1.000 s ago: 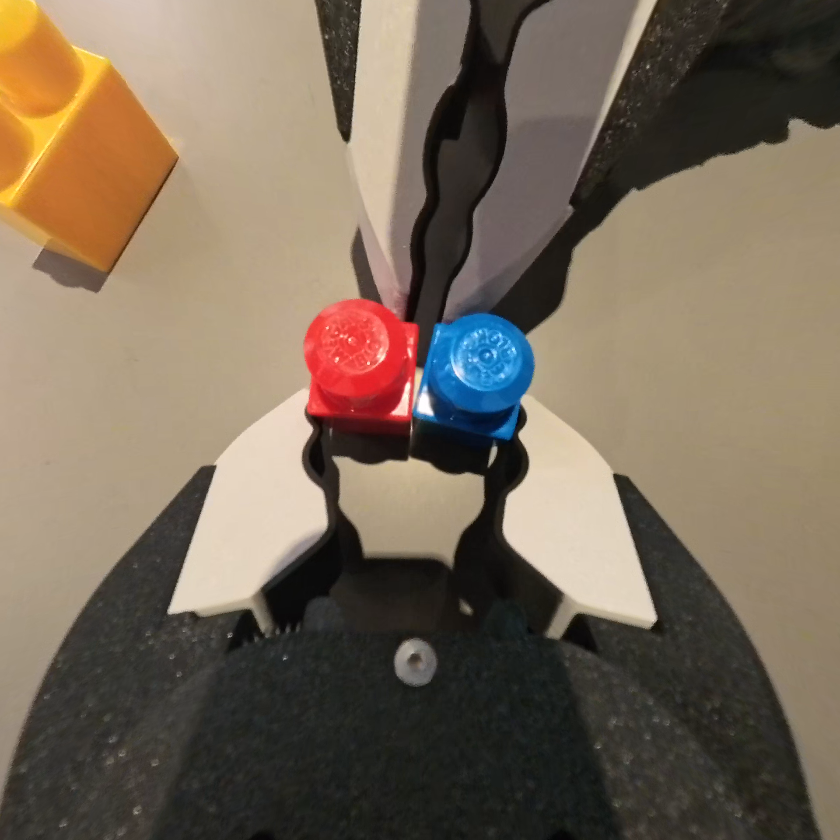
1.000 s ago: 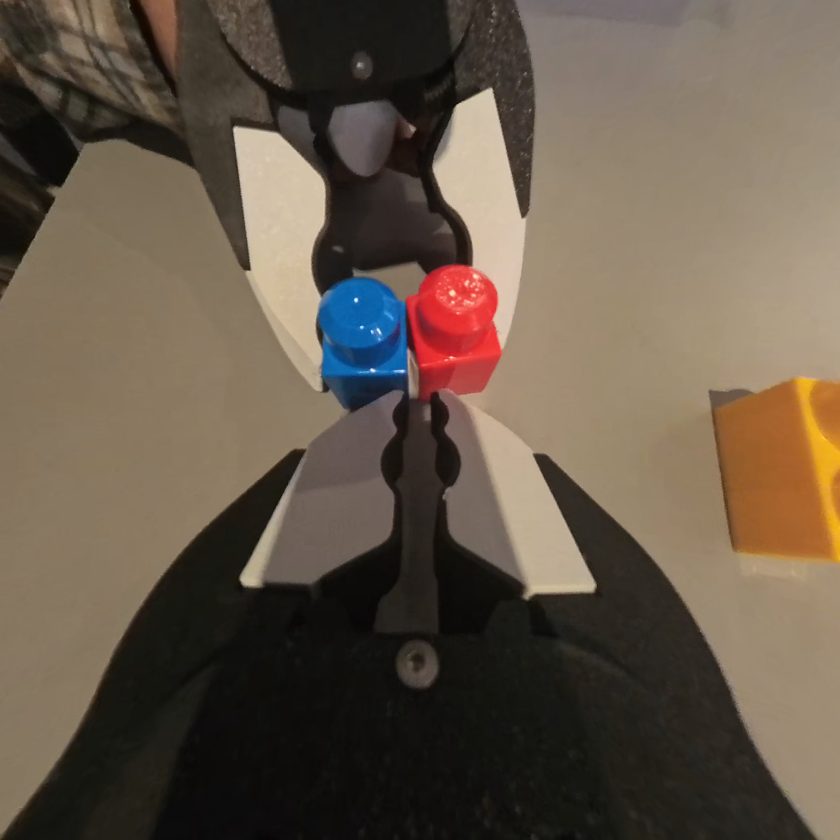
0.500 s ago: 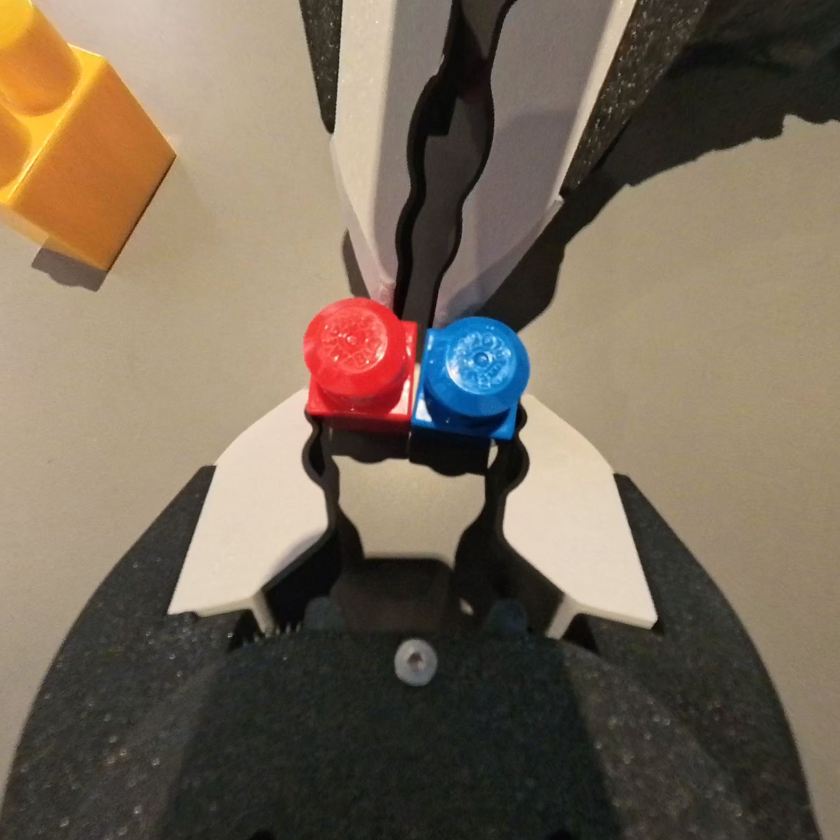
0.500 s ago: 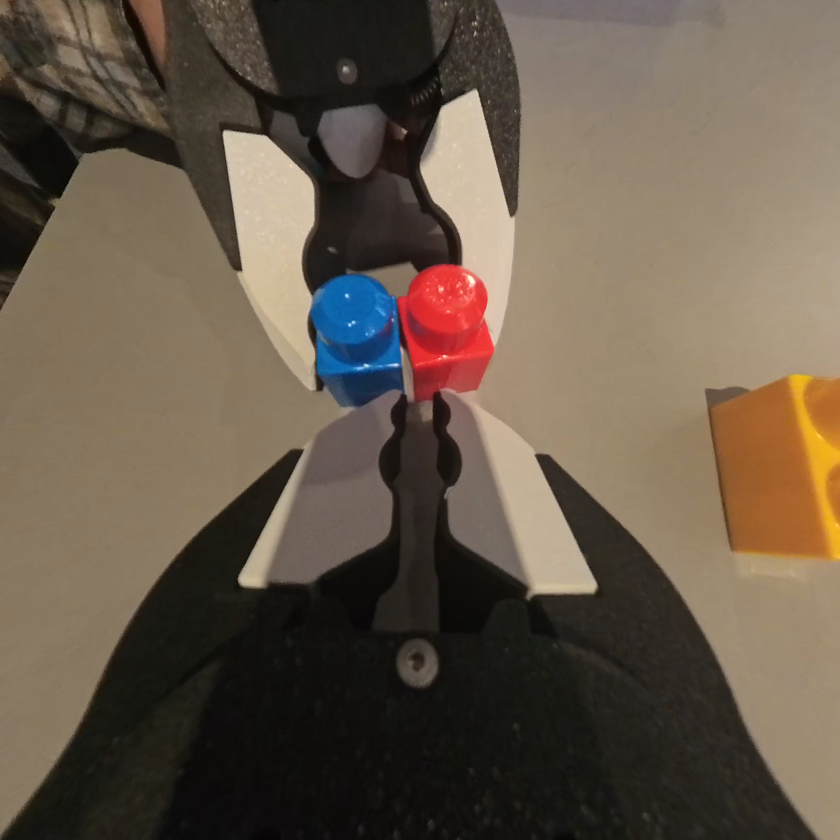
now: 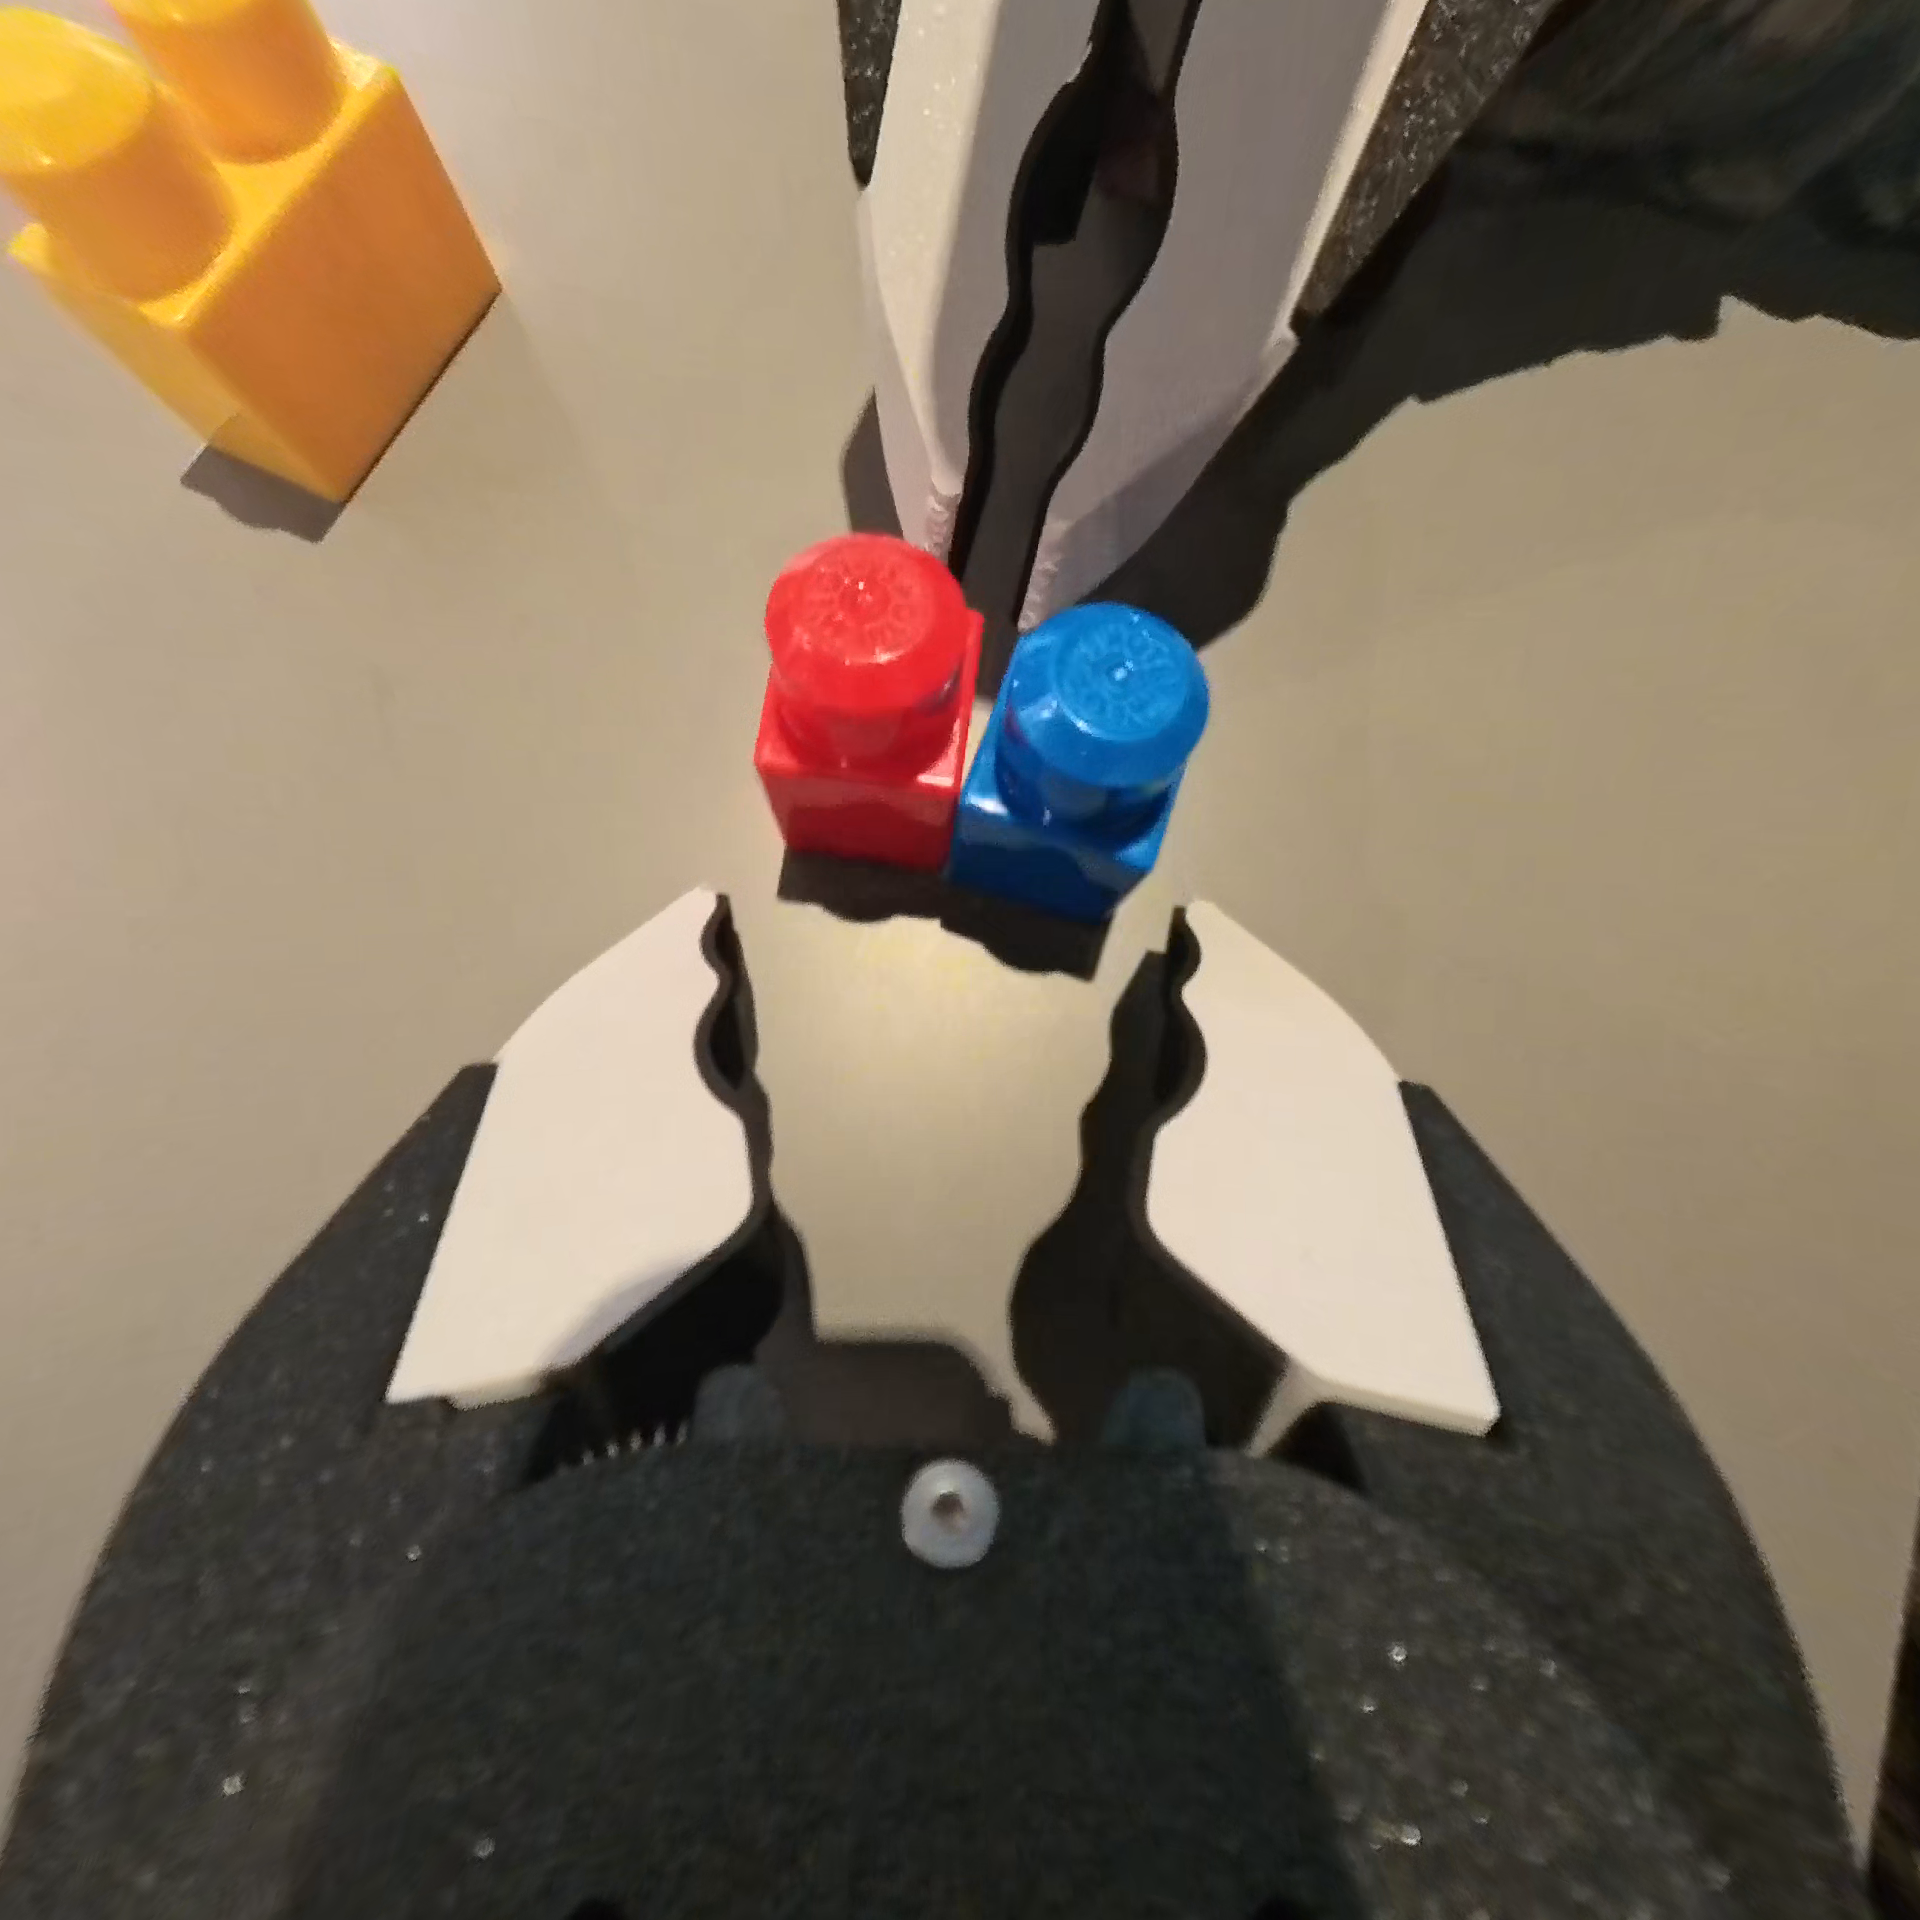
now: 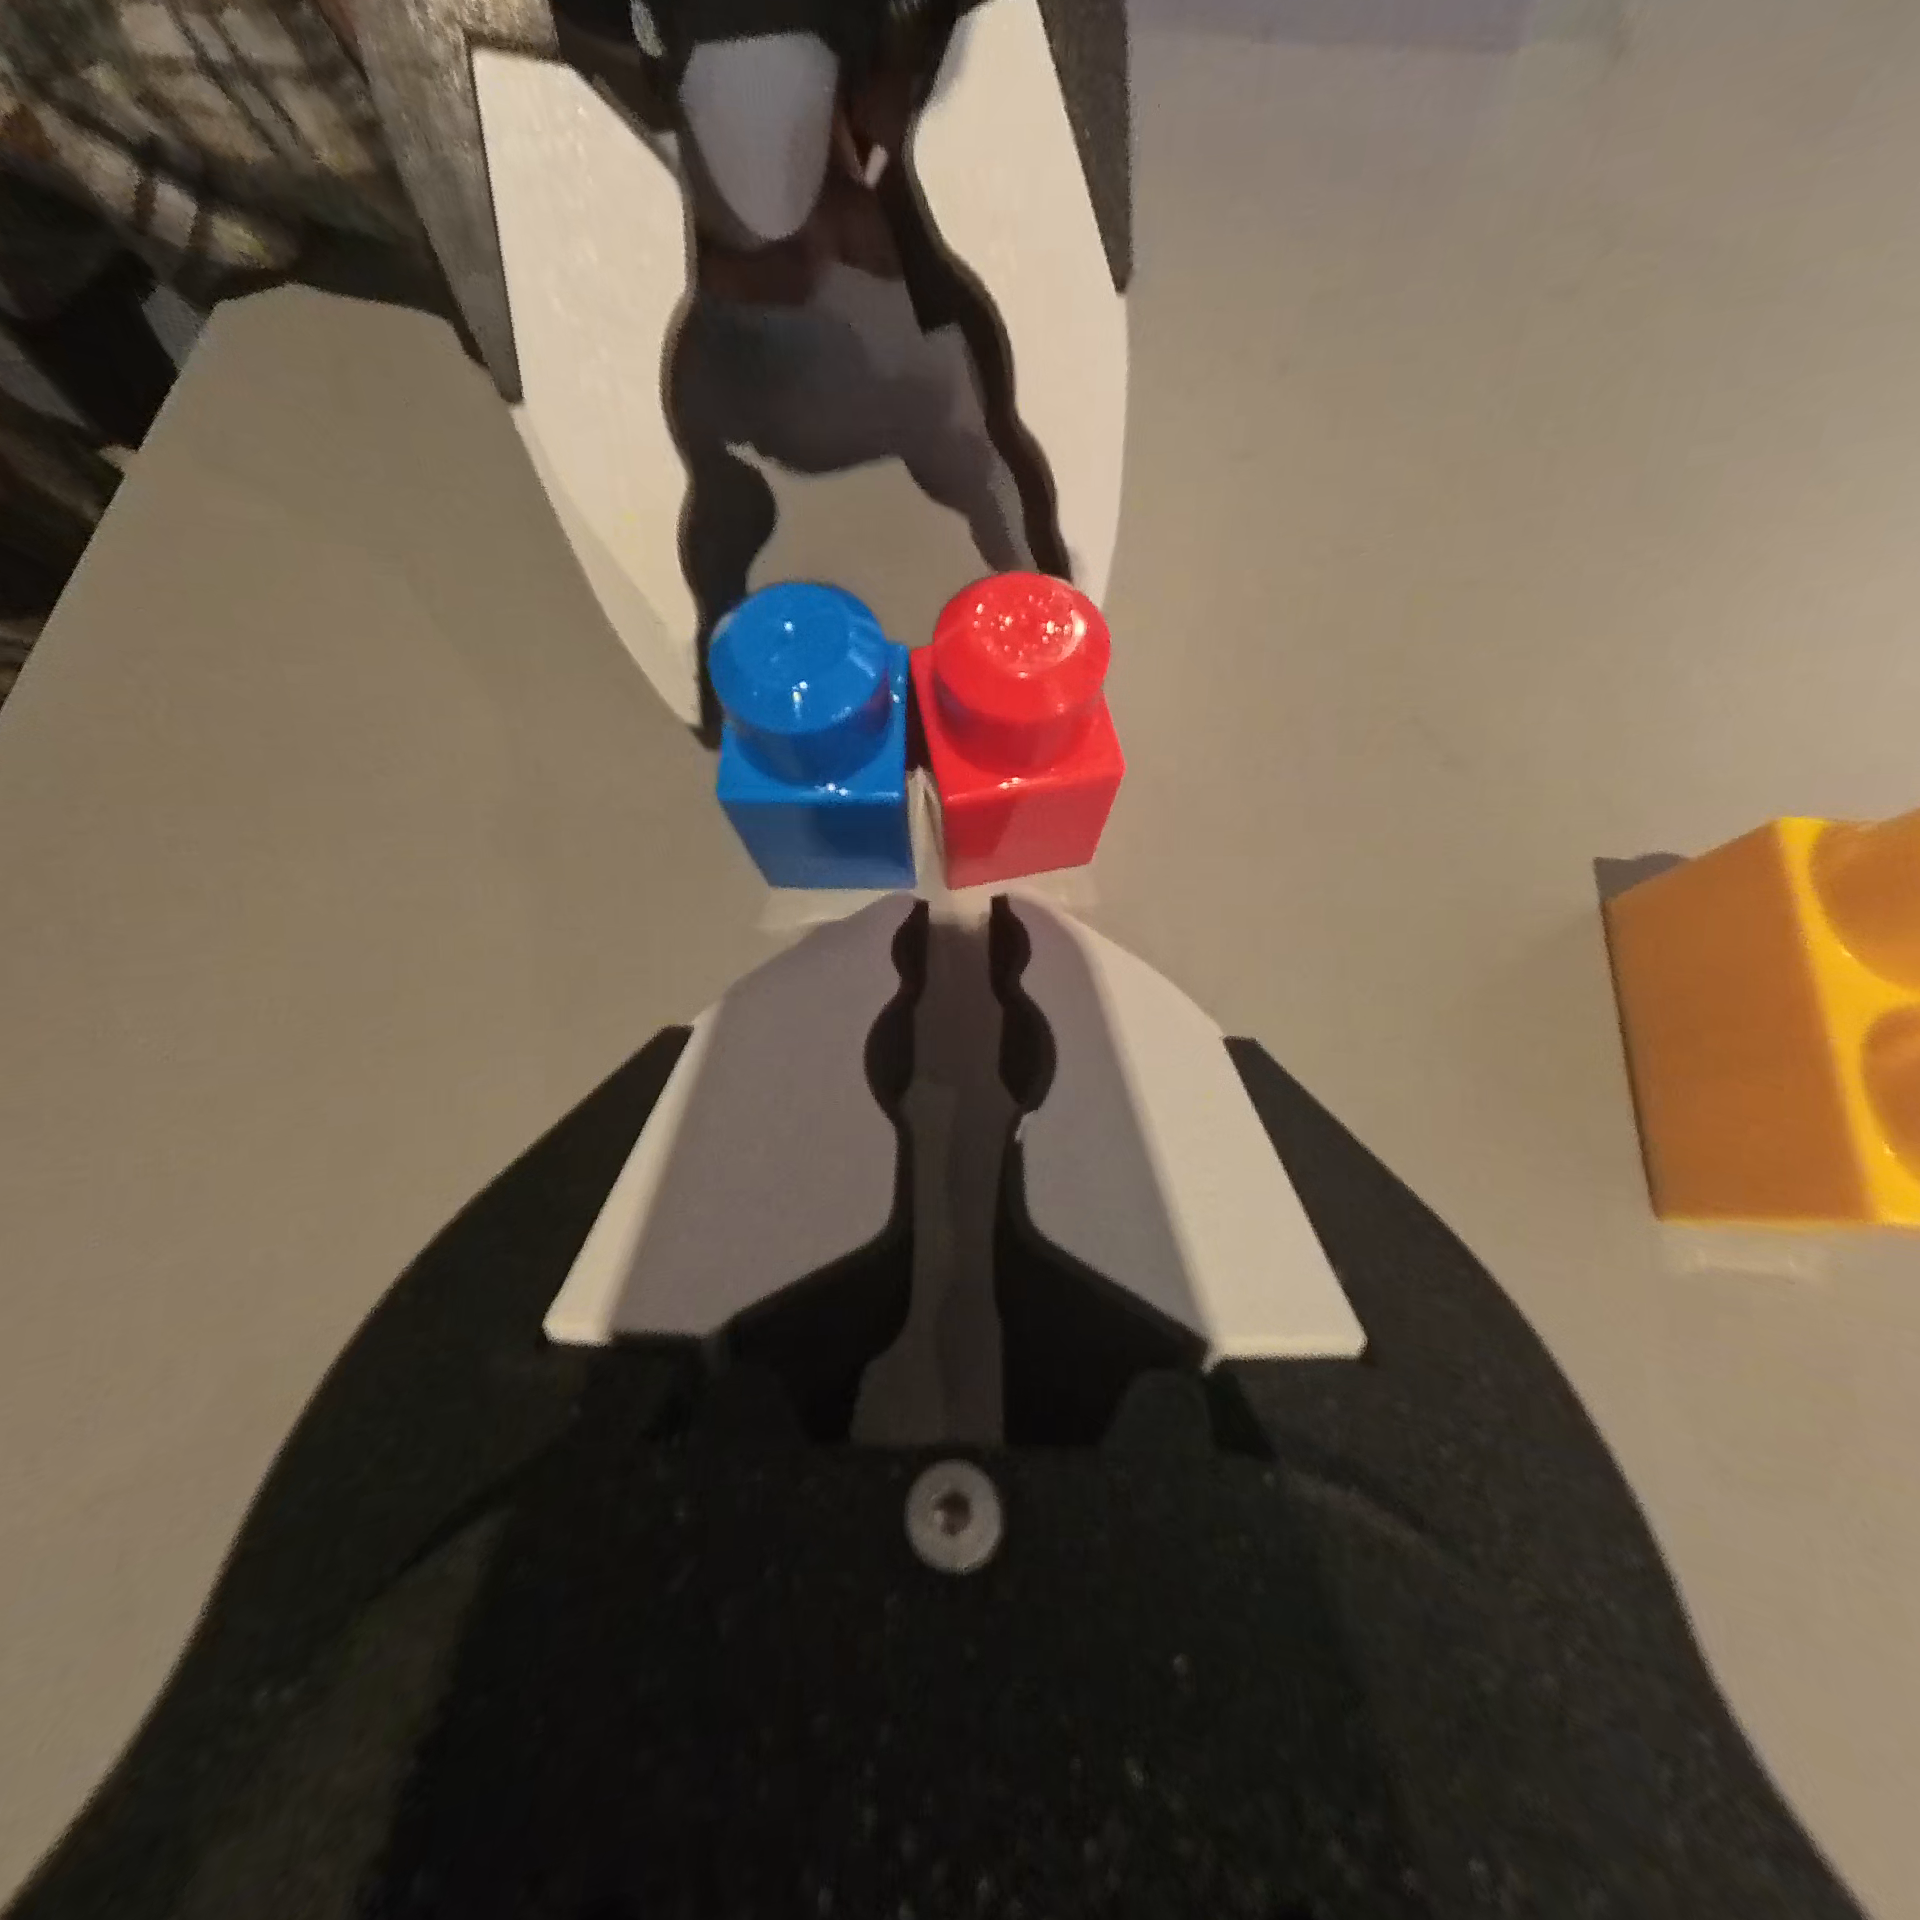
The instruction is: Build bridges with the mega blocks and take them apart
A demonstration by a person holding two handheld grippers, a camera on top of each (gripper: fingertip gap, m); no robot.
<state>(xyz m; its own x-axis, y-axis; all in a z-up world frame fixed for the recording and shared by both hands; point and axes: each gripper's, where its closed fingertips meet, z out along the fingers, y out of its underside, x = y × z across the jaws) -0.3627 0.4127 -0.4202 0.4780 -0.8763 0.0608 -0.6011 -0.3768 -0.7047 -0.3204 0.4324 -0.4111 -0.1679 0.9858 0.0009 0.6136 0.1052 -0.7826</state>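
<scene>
On the pale surface (image 5: 1558, 935) a red single-stud block (image 5: 864, 717) and a blue single-stud block (image 5: 1081, 774) stand upright side by side, their inner faces touching or nearly so; a thin slit of light shows between their bases in the right wrist view.

The left tongs (image 5: 948, 914) are spread wide open, their white fingers (image 5: 603, 1143) held just short of the two blocks and touching neither. Seen from the right wrist view, the same tongs rise behind the pair, one fingertip beside the blue block (image 6: 808, 758) and the other beside the red block (image 6: 1023, 748).

The right tongs (image 6: 954, 912) are nearly closed with nothing between their tips, leaving only a narrow gap. The tips point at the seam between the two blocks and sit just in front of them; whether they touch cannot be told.

A larger yellow block (image 5: 249, 229) with at least two studs rests apart from the pair, at the upper left in the left wrist view and at the right edge (image 6: 1766, 1029) in the right wrist view. A checked sleeve (image 6: 156, 135) shows at the upper left corner there.
</scene>
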